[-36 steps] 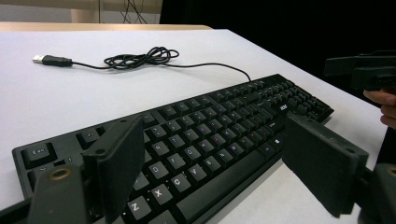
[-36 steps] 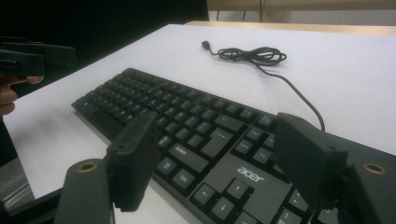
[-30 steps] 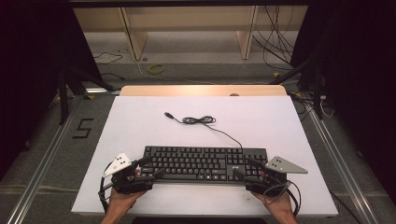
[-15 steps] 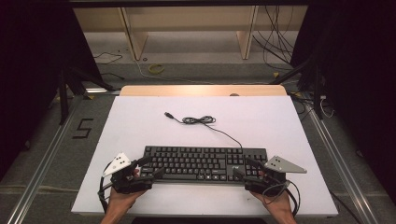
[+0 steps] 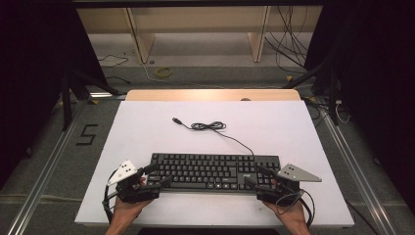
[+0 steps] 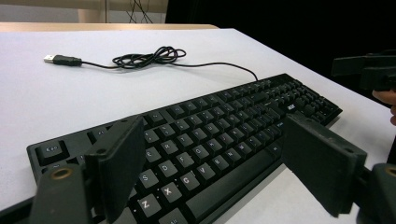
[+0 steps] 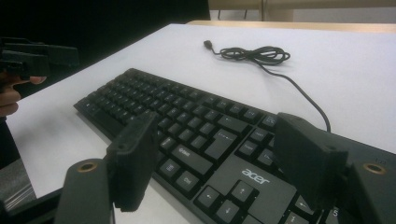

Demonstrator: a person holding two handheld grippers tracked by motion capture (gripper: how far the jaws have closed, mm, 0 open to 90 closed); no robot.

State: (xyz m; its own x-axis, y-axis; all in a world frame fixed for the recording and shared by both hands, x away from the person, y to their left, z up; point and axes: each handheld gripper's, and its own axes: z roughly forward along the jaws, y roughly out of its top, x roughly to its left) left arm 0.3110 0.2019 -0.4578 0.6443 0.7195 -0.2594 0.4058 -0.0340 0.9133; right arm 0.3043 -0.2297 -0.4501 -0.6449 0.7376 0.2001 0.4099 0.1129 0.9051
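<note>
A black Acer keyboard (image 5: 213,171) lies along the near side of the white table, keys up. Its thin cable (image 5: 210,126) runs back to a loose coil and ends in a USB plug (image 5: 176,120). My left gripper (image 5: 155,175) is at the keyboard's left end, open, with one jaw over the keys (image 6: 224,126) and the other off the front edge. My right gripper (image 5: 255,176) mirrors it at the right end, open above the arrow keys and logo (image 7: 187,116). Neither pair of jaws presses on the keyboard. A hand holds each gripper from the table's near edge.
The white table top (image 5: 274,122) stretches bare behind the keyboard up to a wooden strip (image 5: 210,94) at its far edge. Metal rails (image 5: 44,166) run along the floor on both sides. Loose cables (image 5: 288,44) and shelf legs stand beyond the table.
</note>
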